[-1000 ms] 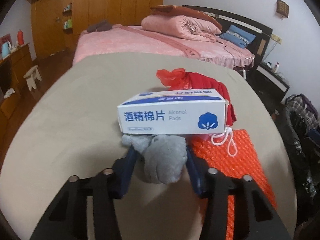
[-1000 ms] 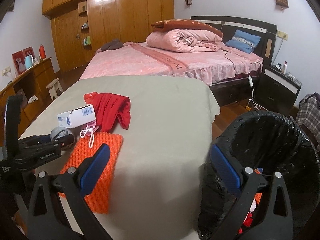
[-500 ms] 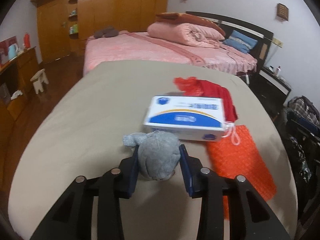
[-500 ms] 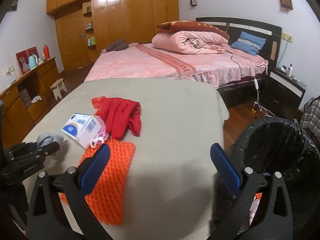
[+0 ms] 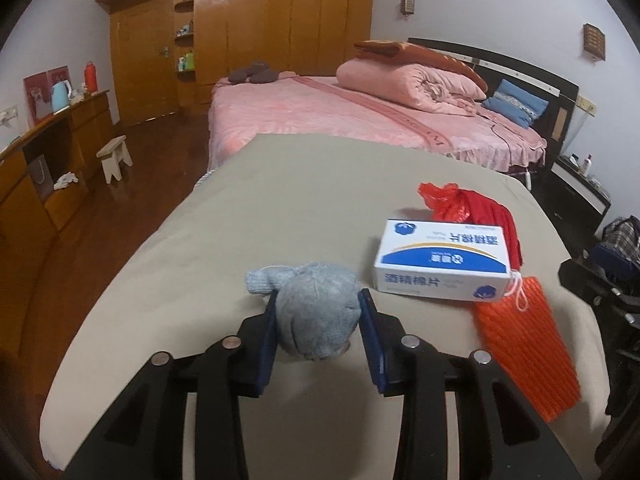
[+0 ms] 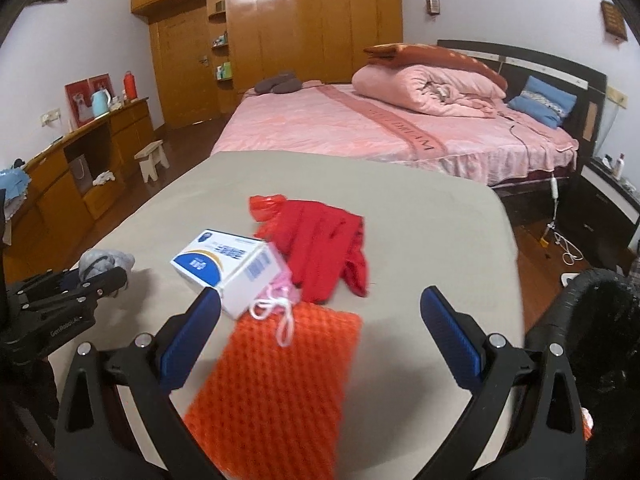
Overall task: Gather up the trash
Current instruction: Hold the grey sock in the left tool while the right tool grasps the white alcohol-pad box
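On the left of the beige cloth-covered table (image 5: 280,208), the left gripper (image 5: 319,312) has its blue pads pressed against both sides of a balled-up grey knitted sock (image 5: 316,312), which it holds just above the cloth. To its right lies a white and blue cardboard box of alcohol pads (image 5: 442,260), flat on the table. Behind the box, touching it, sits a crumpled red plastic bag with red fabric (image 5: 476,208). Just beside the box's near corner lies an orange ribbed foam mat (image 5: 524,348) with a white cord (image 6: 280,312) on its edge. The right gripper (image 6: 320,320) hangs over that mat, fingers spread wide with nothing between them. At the far right stands a bin lined with a black plastic bag (image 6: 600,320).
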Available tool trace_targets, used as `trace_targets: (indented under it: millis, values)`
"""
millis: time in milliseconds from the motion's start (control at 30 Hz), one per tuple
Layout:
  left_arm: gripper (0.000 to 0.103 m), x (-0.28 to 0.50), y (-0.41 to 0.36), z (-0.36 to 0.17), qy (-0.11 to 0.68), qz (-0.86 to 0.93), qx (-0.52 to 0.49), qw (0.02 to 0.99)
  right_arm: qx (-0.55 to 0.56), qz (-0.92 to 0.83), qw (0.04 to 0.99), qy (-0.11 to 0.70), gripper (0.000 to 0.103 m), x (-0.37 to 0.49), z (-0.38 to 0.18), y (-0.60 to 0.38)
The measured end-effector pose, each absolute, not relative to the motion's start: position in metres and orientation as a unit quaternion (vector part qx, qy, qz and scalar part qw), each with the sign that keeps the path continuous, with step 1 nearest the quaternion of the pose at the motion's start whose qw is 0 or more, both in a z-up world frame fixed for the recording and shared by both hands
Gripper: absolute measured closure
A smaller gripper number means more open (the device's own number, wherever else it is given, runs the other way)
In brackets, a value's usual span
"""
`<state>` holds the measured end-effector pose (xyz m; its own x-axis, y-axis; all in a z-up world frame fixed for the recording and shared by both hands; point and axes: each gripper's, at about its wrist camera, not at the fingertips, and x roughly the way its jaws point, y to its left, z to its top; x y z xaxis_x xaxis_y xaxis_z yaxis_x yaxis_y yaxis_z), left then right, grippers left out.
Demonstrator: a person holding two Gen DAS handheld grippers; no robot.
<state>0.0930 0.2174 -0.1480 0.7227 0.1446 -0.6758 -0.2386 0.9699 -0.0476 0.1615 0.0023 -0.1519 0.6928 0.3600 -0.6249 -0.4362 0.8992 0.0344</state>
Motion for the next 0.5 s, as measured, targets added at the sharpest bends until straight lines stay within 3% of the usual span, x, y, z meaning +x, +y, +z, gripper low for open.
trace_targets:
  millis: [500]
  values:
    - [0.065, 0.094, 0.239, -0.153, 0.351, 0.114, -0.076, 0.926, -0.075, 0.204, 0.907, 0.36, 0.006, 0.178, -0.177, 0.029]
